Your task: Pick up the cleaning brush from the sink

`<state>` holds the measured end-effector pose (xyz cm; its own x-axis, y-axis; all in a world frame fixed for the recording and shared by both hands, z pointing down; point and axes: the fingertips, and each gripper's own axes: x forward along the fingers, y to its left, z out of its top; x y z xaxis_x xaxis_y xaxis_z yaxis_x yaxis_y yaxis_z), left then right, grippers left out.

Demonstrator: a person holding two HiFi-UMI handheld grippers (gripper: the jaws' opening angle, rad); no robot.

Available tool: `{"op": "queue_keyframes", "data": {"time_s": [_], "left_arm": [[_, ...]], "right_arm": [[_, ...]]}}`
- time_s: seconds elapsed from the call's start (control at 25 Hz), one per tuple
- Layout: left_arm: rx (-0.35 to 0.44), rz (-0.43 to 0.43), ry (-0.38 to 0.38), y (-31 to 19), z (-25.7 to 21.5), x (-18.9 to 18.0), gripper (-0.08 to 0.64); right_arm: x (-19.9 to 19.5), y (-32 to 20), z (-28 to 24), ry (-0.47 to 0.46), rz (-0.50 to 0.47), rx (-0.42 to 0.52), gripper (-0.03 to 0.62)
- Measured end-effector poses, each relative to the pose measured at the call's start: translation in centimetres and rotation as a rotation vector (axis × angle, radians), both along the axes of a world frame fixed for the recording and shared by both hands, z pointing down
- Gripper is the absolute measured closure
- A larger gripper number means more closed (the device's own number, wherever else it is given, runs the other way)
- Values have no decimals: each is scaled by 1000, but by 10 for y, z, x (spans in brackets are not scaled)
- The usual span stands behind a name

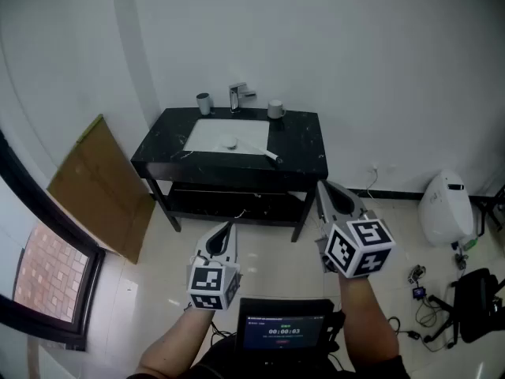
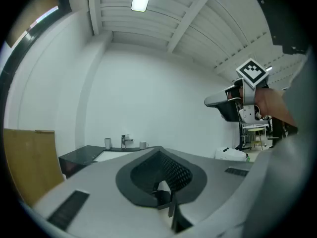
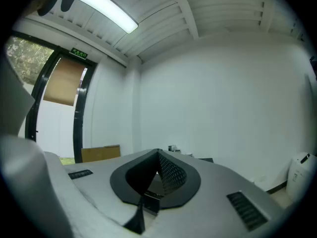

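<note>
Lying slantwise, cleaning brush [image 1: 266,154] crosses sink [image 1: 207,126] front-right corner.

Glossy black stone counter [image 1: 304,144], white ceramic sink [image 1: 209,133], metal tap [image 1: 237,97].

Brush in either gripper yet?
No, the cleaning brush lies at the sink, well away from the left gripper and right gripper, both shut and empty.

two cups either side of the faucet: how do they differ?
Colour: the left cup is dark grey, the right cup pale, near white.
Shape: the left cup looks taller and slimmer, the right cup shorter and wider.
Both stand upright at the back of the black countertop, flanking the faucet.
</note>
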<state>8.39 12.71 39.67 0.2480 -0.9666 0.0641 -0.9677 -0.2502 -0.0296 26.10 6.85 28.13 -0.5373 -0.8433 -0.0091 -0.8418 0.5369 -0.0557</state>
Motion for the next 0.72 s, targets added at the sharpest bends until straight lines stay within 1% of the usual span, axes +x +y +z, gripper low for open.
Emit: {"op": "queue_keyframes", "data": {"time_s": [0.28,0.52,0.72], "left_arm": [[-10,-20,-21,-1,-1,1,549],[-7,-72,-28,-1,-3,-1,549],[-10,-102,-21,-4,-1,6,549]], "right_arm": [[6,-9,4,2,-19,-3,586],[5,-17,11,3,-71,-17,586],[8,-27,12,5,-113,-17,586]]}}
